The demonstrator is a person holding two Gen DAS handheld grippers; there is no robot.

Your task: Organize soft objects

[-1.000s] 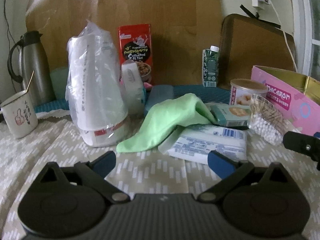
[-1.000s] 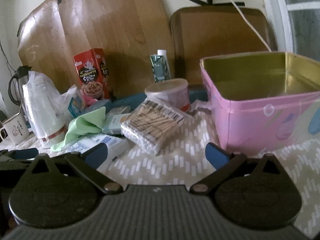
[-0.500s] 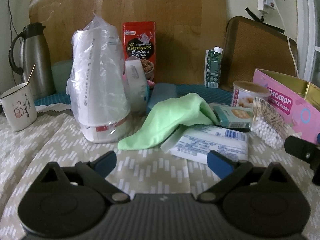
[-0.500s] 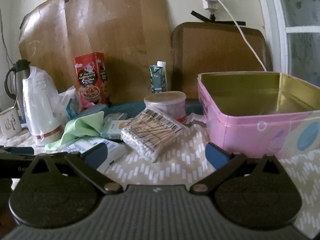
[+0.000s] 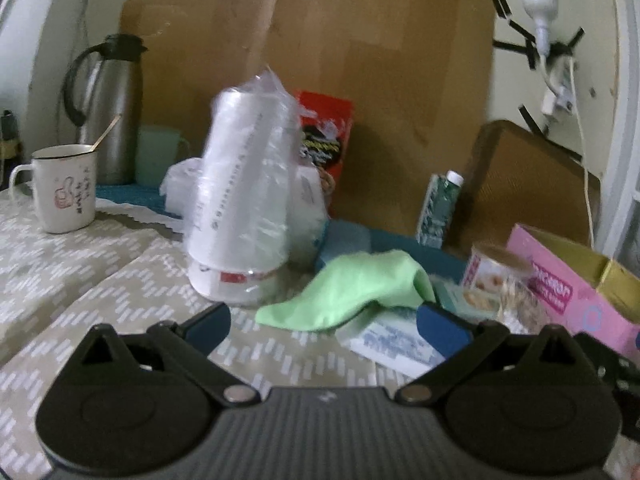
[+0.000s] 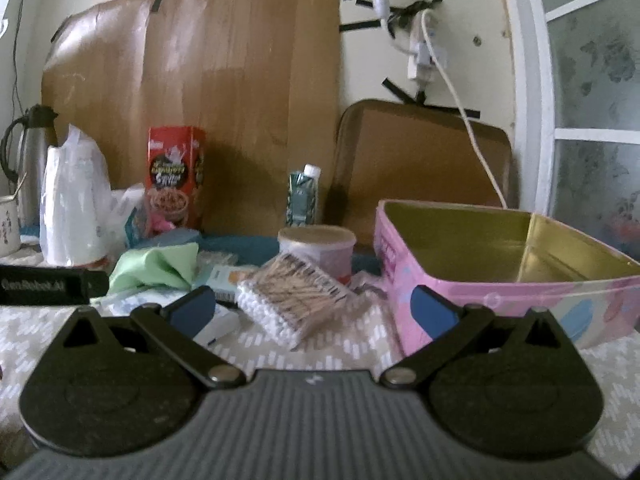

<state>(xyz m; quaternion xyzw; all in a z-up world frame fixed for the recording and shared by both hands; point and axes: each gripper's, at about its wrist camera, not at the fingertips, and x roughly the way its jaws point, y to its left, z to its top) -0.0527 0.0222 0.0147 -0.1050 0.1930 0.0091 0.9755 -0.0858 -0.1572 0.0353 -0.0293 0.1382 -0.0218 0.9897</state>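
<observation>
From my left wrist view, my left gripper point(image 5: 323, 326) hangs level above the patterned counter point(image 5: 100, 304) with its fingers spread wide and nothing between them. One green cloth point(image 5: 352, 290) lies crumpled just ahead, between the fingers, draped over one white packet point(image 5: 390, 340) whose print is too blurred to read. Ahead of my left finger stands one bagged stack of cups point(image 5: 244, 204), with one red box point(image 5: 326, 138) behind it; farther left sits one mug point(image 5: 64, 188) bearing a thumbs-up drawing and one steel flask point(image 5: 114, 108). Past my right finger, one pink tin point(image 5: 560, 292) carries blurred lettering. From my right wrist view, my right gripper point(image 6: 314, 310) also sits level, fingers apart and empty. One pack of cotton swabs point(image 6: 296, 292) lies between the fingers, the pink tin point(image 6: 500, 280) stands open just beyond my right finger, and the green cloth point(image 6: 156, 268) rests beyond my left finger, near a black bar reading "GenRobot.ai". One round tub point(image 6: 318, 248) and one small carton point(image 6: 304, 194) stand behind.
</observation>
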